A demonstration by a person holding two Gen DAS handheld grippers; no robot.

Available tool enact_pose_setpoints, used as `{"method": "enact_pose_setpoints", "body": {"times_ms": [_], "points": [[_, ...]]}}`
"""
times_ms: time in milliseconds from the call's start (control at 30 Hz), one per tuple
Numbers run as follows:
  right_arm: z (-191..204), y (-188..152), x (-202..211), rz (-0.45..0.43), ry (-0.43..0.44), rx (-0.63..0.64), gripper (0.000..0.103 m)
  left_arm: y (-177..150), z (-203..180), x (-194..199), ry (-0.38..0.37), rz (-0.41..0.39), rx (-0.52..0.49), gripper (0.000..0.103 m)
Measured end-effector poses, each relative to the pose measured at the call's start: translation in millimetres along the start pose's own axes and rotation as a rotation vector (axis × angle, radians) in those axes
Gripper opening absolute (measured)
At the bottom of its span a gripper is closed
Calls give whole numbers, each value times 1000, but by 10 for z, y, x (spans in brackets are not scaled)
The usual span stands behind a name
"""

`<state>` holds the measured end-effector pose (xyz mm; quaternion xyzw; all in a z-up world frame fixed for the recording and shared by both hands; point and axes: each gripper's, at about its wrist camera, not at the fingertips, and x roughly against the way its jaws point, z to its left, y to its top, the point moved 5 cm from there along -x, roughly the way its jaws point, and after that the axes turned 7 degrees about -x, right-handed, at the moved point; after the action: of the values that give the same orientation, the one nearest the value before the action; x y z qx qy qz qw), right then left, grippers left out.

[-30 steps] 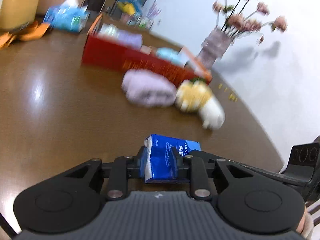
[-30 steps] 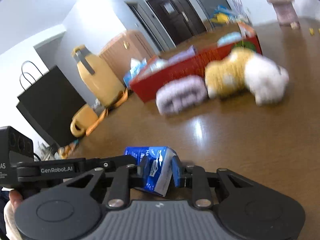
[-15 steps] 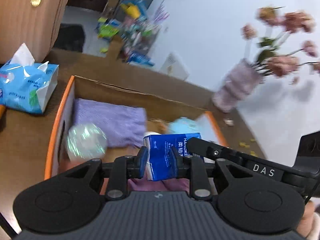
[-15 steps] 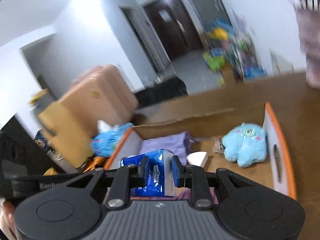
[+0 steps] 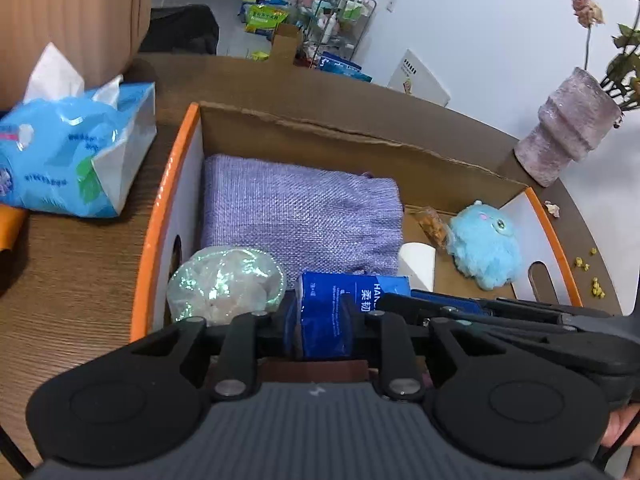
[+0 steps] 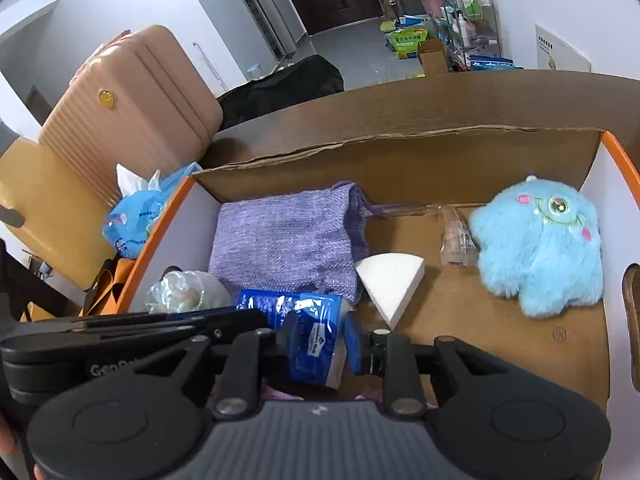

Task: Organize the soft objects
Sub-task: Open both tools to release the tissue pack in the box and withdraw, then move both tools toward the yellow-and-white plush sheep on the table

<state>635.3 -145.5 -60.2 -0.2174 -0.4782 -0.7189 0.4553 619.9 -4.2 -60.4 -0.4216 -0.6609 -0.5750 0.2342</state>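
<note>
Both grippers hold one blue tissue pack (image 5: 332, 320) over the near side of an open cardboard box (image 5: 352, 136) with orange edges. My left gripper (image 5: 320, 328) is shut on one end of the pack. My right gripper (image 6: 320, 344) is shut on the other end of the tissue pack (image 6: 308, 332). In the box (image 6: 400, 148) lie a folded purple cloth (image 5: 300, 212), a blue plush toy (image 6: 540, 244), a white wedge sponge (image 6: 388, 280) and a shiny plastic-wrapped ball (image 5: 224, 284).
A light-blue tissue packet (image 5: 72, 148) lies on the brown table (image 5: 72, 280) left of the box. A purple vase (image 5: 568, 132) with flowers stands at the far right. A tan suitcase (image 6: 128, 108) stands beyond the table's left side.
Both grippers carried the blue pack from above the bare table, past the towel and plush toy, forward to over the box, and have come lower and closer to its contents.
</note>
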Motion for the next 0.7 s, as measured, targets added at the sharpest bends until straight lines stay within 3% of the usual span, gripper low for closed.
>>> {"method": "enact_pose_setpoints", "body": {"times_ms": [100,233,300,367,467,500,533,600,700], "points": [[37,45,310,-50,-4,24,28,22,-60,265,20,-38,-7,26],[60,62,944,-135,-11,76,38,14,-190,771,37,-109,-28,33],[49,24,1320,-191,-33,106,44,-30,-268,1066,58,-156,-57,41],[1,-69,1709,-259,-65,152,52,-108,-368,1403,88,-235,-110,66],[-66,-238,2199,-408,-93,220,76,-307,-522,1903,151,-388,-228,77],[-99,-304,2344,-466,-106,240,90,-377,-567,2024,176,-433,-257,80],[-137,-367,2454,-503,-123,257,94,-434,-611,2124,203,-474,-277,84],[-172,-455,2599,-528,-156,283,94,-544,-702,2266,261,-542,-305,86],[-196,-555,2747,-539,-141,264,94,-649,-789,2376,291,-565,-304,87]]}}
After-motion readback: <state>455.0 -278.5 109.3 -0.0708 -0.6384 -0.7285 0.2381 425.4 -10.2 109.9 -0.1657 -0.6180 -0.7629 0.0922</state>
